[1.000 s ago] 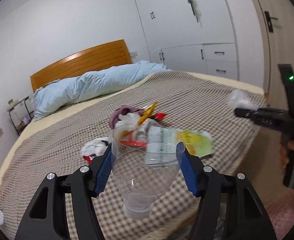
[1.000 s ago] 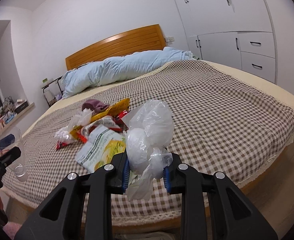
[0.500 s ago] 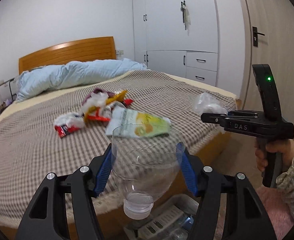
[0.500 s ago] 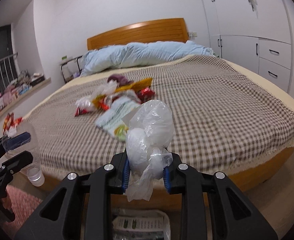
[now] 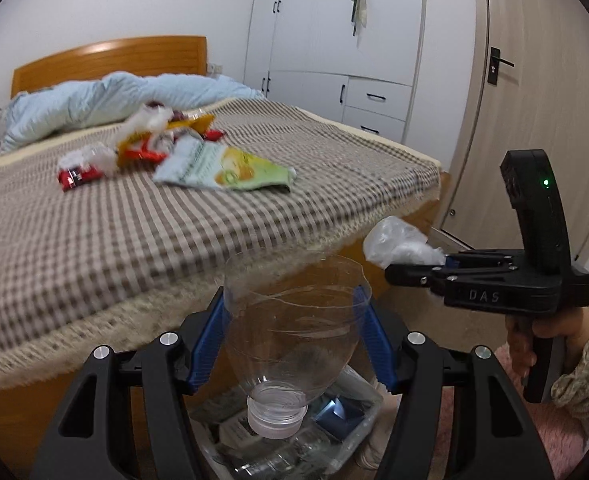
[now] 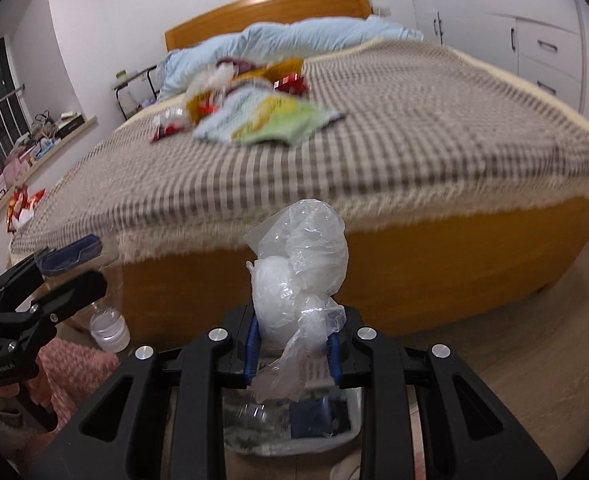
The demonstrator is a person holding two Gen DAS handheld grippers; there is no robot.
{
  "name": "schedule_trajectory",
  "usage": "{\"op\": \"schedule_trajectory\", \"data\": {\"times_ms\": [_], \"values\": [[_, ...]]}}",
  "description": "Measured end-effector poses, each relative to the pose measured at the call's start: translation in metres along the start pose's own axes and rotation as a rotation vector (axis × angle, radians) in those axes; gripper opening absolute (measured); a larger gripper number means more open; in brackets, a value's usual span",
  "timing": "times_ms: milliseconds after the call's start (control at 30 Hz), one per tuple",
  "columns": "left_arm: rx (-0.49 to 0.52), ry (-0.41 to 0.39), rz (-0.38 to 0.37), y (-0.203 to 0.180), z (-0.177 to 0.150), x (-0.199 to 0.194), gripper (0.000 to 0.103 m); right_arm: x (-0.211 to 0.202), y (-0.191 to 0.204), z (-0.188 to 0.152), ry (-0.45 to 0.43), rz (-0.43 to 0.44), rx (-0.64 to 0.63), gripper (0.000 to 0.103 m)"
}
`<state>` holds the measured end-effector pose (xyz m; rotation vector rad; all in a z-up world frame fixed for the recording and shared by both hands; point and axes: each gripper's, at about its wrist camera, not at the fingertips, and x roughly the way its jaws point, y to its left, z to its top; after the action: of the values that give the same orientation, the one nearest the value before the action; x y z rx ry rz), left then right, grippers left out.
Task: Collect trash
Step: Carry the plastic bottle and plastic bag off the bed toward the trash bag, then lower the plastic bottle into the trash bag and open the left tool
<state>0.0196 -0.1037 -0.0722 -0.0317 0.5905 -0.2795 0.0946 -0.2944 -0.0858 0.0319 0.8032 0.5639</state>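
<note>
My left gripper [image 5: 296,332] is shut on a cut clear plastic bottle top [image 5: 290,340], held cap down. It hangs over a clear bin [image 5: 350,436] on the floor beside the bed, with trash inside. My right gripper [image 6: 294,350] is shut on a crumpled clear plastic bag [image 6: 300,268] above the same bin [image 6: 346,436]. In the left wrist view that right gripper [image 5: 406,270] shows at the right with the bag [image 5: 398,242], a hand on its handle. A pile of snack wrappers [image 5: 162,144] and a green-yellow packet [image 5: 230,166] lie on the bed.
The bed has a checked cover [image 6: 414,128], a wooden frame [image 6: 434,280] and a blue duvet [image 5: 106,100] at the headboard. White wardrobes [image 5: 334,40] and a door [image 5: 534,100] stand to the right. A pink rug [image 6: 70,364] lies by the bin.
Both grippers have come down from above the bed to below its edge, keeping their loads. The bin on the floor has come into view under them.
</note>
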Motion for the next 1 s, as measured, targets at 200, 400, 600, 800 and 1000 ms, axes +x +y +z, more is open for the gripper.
{"op": "schedule_trajectory", "data": {"times_ms": [200, 400, 600, 800, 1000], "values": [[0.0, 0.094, -0.032, -0.002, -0.027, 0.03, 0.06, 0.022, -0.01, -0.024, 0.052, 0.0, 0.01, 0.027], [-0.034, 0.177, -0.073, -0.006, -0.054, 0.075, 0.061, 0.034, -0.029, -0.034, 0.103, -0.009, 0.022, 0.027], [-0.064, 0.244, -0.097, -0.014, -0.083, 0.117, 0.061, 0.046, -0.045, -0.037, 0.137, -0.008, 0.048, 0.027], [-0.069, 0.306, -0.09, -0.013, -0.115, 0.143, 0.062, 0.051, -0.053, -0.043, 0.165, -0.014, 0.056, 0.027], [-0.066, 0.396, -0.064, -0.012, -0.151, 0.165, 0.062, 0.053, -0.058, -0.047, 0.175, -0.017, 0.069, 0.027]]}}
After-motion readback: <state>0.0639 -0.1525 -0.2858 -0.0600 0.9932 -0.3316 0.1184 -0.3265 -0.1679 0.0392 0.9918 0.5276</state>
